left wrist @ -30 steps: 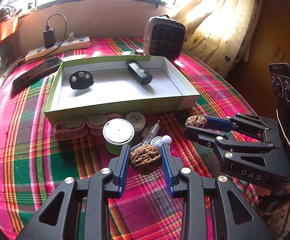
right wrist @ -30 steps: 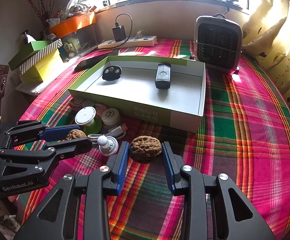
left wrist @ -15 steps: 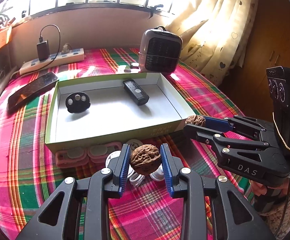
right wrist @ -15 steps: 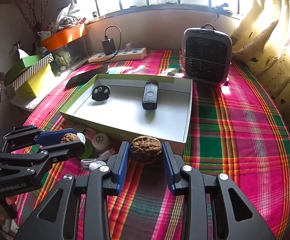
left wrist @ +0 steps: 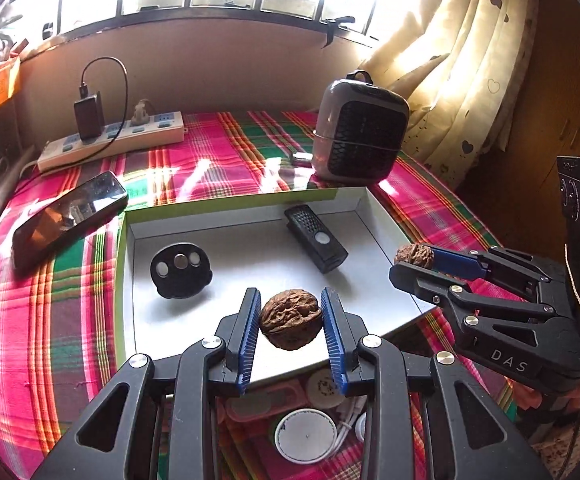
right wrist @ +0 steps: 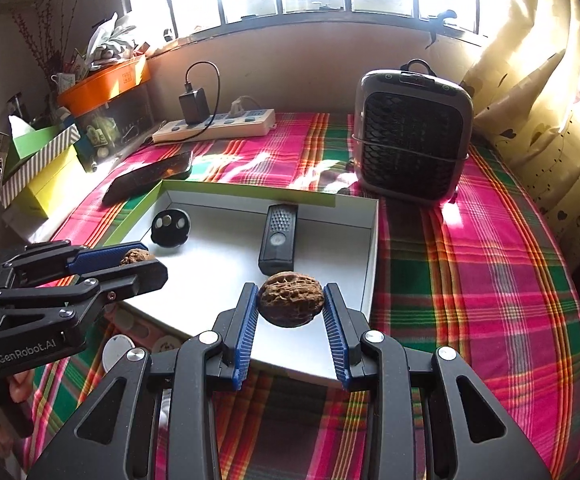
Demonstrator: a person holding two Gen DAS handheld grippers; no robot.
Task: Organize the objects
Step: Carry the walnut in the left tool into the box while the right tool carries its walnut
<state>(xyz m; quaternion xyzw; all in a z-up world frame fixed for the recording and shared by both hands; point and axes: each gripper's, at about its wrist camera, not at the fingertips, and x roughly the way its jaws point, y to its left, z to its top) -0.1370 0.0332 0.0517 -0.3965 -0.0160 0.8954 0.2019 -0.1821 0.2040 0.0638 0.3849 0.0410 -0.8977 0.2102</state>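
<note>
My left gripper (left wrist: 291,312) is shut on a brown walnut (left wrist: 291,322), held in the air over the near part of the white, green-edged box (left wrist: 374,216). My right gripper (right wrist: 291,302) is shut on a second walnut (right wrist: 291,300) above the box's near right part (right wrist: 372,248). Each gripper shows in the other's view: the right gripper (left wrist: 414,260) with its walnut (left wrist: 412,254) at the box's right rim, the left gripper (right wrist: 145,262) with its walnut (right wrist: 135,257) over the left rim. In the box lie a round black fob (left wrist: 180,265) and a black remote (left wrist: 316,238).
Small items lie on the plaid cloth before the box: a white round lid (left wrist: 306,434), pink cases (left wrist: 261,400), a white cable (left wrist: 350,420). Behind the box are a phone (left wrist: 67,216), a power strip (left wrist: 109,142) and a heater (left wrist: 360,142). Boxes (right wrist: 37,168) stand at the left.
Both grippers rose and moved forward from the cluttered cloth to above the box, each still carrying its walnut. The small items now lie below and behind the fingertips.
</note>
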